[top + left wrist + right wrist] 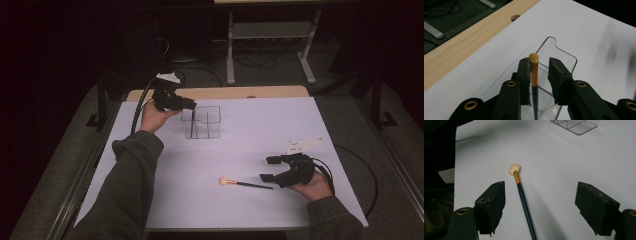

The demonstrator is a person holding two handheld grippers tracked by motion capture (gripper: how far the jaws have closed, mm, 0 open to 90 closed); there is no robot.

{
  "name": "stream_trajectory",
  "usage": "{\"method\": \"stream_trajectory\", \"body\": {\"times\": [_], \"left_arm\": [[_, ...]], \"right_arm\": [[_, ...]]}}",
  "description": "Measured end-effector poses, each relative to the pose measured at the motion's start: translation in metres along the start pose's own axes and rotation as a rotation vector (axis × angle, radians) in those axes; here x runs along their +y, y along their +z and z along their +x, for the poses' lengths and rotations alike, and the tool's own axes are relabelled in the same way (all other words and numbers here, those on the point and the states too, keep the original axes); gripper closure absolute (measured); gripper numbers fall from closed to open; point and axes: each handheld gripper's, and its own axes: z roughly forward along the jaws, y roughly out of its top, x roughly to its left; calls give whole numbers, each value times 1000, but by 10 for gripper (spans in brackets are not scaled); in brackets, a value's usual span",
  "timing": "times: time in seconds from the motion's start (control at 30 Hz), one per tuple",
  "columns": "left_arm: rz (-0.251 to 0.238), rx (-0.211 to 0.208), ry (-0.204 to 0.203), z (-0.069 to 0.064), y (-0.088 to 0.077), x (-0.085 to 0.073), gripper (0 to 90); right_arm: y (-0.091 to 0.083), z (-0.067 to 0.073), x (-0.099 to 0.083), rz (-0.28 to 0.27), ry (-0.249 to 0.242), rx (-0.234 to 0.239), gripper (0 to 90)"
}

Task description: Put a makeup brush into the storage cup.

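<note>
The left gripper (pixel 192 106) hangs over a clear plastic organizer (pixel 212 117) at about eleven o'clock on the white mat (pixel 260 135), held by the person's left hand (pixel 152 119). Its jaws stand a little apart. In the left gripper view an upright brush (pixel 534 75) stands between them, its dark handle going down into a compartment of the organizer and its gold collar and pale tip rising just above the jaws. The handle lies against the pad (pixel 524 80) at nine o'clock in that view, while a clear gap separates it from the pad (pixel 557 80) at three o'clock, so the brush is not pinched. In the high view the same brush (pixel 192 125) appears as a thin dark line in a compartment on the organizer's left side.

The right gripper (pixel 267 169) rests low at about four o'clock on the mat, in the person's right hand (pixel 315 185), with its jaws spread wide and nothing between the pads. A second brush (pixel 245 183) lies flat on the mat just beside that gripper, at its nine o'clock, with the pale fan-shaped head pointing away from it. In the right gripper view this brush (pixel 522 195) runs up between the open jaws, nearer the left one and touching neither.

A strip of wooden tabletop (pixel 220 92) shows beyond the mat at twelve o'clock.
</note>
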Motion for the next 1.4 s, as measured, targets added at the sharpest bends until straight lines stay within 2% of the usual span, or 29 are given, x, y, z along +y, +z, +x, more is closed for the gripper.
{"method": "stream_trajectory", "body": {"times": [0.6, 1.07, 1.4], "left_arm": [[-18, -5, -6, -2, -18, -10, 694], [-25, 4, 8, -10, -35, -17, 654], [-27, -2, -3, -12, -41, -21, 608]], "right_arm": [[0, -1, 0, 1, 3, -6, 230], [-1, -1, 2, -4, 4, -21, 230], [1, -3, 1, 7, 4, -27, 226]]}}
